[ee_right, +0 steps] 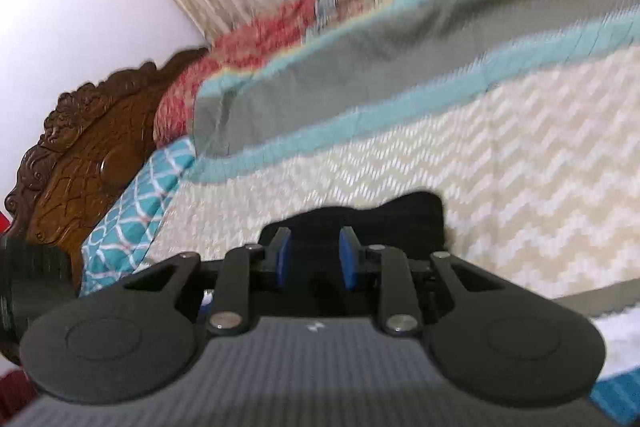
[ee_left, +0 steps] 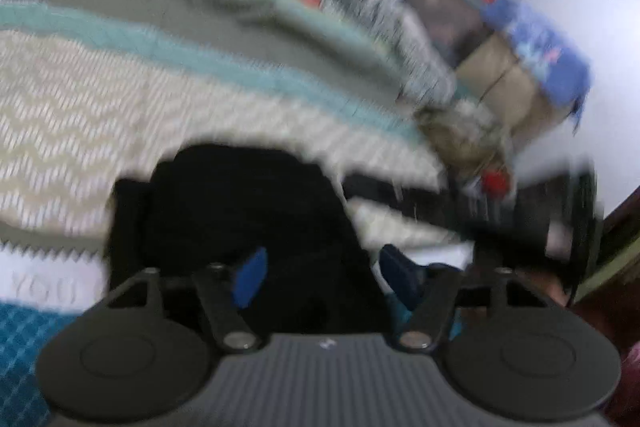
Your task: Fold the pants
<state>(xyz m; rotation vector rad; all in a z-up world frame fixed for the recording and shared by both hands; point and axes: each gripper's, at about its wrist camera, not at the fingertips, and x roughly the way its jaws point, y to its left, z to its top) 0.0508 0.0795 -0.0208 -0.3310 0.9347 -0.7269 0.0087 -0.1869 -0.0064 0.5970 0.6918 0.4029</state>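
Note:
Black pants (ee_left: 244, 211) lie on the bed, bunched right in front of my left gripper (ee_left: 320, 267). Its blue pads (ee_left: 250, 277) stand wide apart with black cloth between them, not clamped. In the right wrist view the pants (ee_right: 400, 219) show as a dark heap just beyond my right gripper (ee_right: 314, 261). Its blue pads (ee_right: 347, 261) stand a little apart with dark cloth between them; I cannot tell if they pinch it. Both views are blurred by motion.
The bed cover (ee_left: 100, 107) has cream zigzag, teal and grey bands. A carved wooden headboard (ee_right: 80, 155) and a teal patterned pillow (ee_right: 132, 211) stand at the left of the right wrist view. Cluttered shelves and a blue cloth (ee_left: 540, 55) are at the right.

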